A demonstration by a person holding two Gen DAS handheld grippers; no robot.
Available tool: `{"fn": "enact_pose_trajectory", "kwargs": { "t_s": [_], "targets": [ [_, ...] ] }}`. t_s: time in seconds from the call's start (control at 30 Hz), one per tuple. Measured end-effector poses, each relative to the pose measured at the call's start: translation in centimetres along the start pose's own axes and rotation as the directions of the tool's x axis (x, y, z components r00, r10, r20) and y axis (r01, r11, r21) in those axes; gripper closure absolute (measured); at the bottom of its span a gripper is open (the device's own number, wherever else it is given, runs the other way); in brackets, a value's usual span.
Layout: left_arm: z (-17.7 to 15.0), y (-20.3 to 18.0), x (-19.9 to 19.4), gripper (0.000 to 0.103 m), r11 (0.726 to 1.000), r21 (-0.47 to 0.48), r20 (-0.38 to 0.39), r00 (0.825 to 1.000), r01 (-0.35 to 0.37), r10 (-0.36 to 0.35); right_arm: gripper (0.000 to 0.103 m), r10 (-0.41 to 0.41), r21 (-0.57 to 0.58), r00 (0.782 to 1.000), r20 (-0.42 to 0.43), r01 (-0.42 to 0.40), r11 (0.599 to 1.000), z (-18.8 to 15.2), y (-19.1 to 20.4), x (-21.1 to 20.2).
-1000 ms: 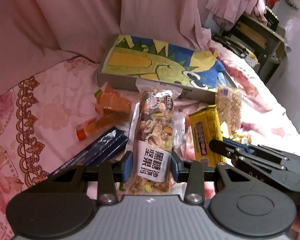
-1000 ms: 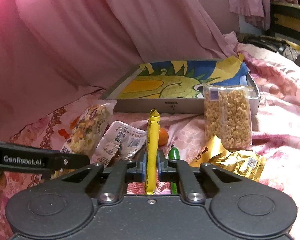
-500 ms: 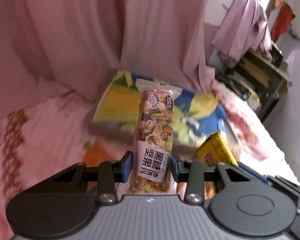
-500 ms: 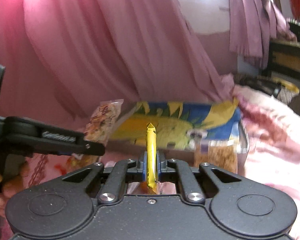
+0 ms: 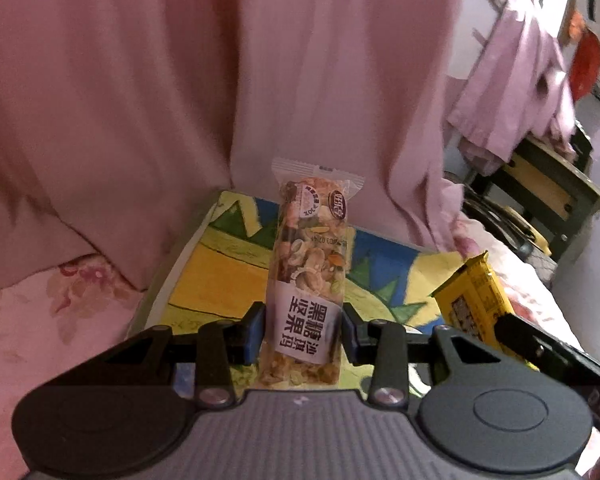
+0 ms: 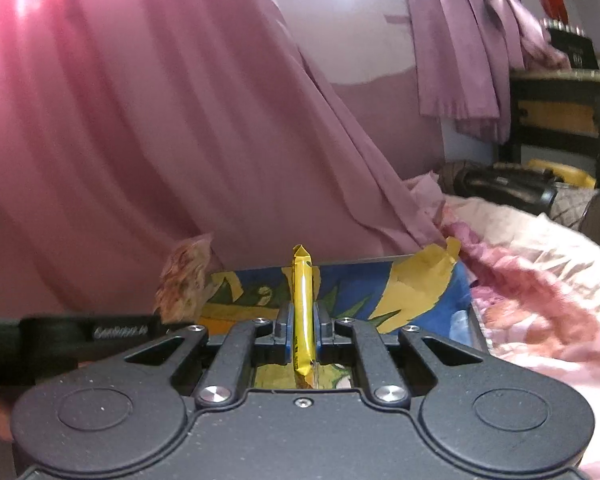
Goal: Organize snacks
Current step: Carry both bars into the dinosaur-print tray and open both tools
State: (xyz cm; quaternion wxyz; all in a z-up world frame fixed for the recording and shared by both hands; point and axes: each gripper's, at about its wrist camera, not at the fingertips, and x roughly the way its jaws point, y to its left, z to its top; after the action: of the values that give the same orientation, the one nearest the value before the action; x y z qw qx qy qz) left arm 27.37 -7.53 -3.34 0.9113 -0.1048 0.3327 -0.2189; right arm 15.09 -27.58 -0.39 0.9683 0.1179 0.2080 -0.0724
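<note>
My left gripper is shut on a clear-wrapped nut bar with a white label, held upright above the near edge of the shallow box, whose floor is lined with a yellow, green and blue dinosaur picture. In the right wrist view, my right gripper is shut on a thin yellow snack packet, seen edge-on, over the same box. That yellow packet also shows at the right of the left wrist view. The nut bar appears blurred at the left in the right wrist view.
Pink curtain fabric hangs right behind the box. A floral pink bedspread lies around it. A dark shelf unit with draped lilac cloth stands at the far right. The left gripper's body crosses the left of the right wrist view.
Both grippers have lifted off the bedspread with their snacks and moved forward over the box. The loose snacks on the bed have dropped out of view.
</note>
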Motion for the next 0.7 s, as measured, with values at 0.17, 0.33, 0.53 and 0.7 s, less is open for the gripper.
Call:
{"fn": "enact_pose_trajectory", "kwargs": {
  "t_s": [0.17,0.33,0.53,0.7],
  "targets": [
    [0.2,1.3,1.5,0.06,0.999,-0.037,-0.019,1.0,-0.021,0.02,0.093,0.016,0.03,0.999,-0.041,-0.015,0.999,-0.3,0.3,3.4],
    [-0.3,1.4,2.8,0.06,0.999,-0.023,-0.06,0.997,-0.042,0.041,0.093,0.016,0.034,0.997,-0.078,-0.014,0.999,-1.3,0.6,4.9],
    [-0.7,1.0,3.3,0.06,0.999,-0.008,-0.096,0.994,-0.047,0.046,0.093,0.007,0.04,0.993,-0.115,-0.003,0.999,-2.1,0.5,5.3],
    [-0.8,0.7,3.6,0.06,0.998,0.018,-0.121,0.991,-0.061,0.063,0.093,0.001,0.048,0.99,-0.139,0.006,0.999,-2.2,0.4,5.4]
  ]
}}
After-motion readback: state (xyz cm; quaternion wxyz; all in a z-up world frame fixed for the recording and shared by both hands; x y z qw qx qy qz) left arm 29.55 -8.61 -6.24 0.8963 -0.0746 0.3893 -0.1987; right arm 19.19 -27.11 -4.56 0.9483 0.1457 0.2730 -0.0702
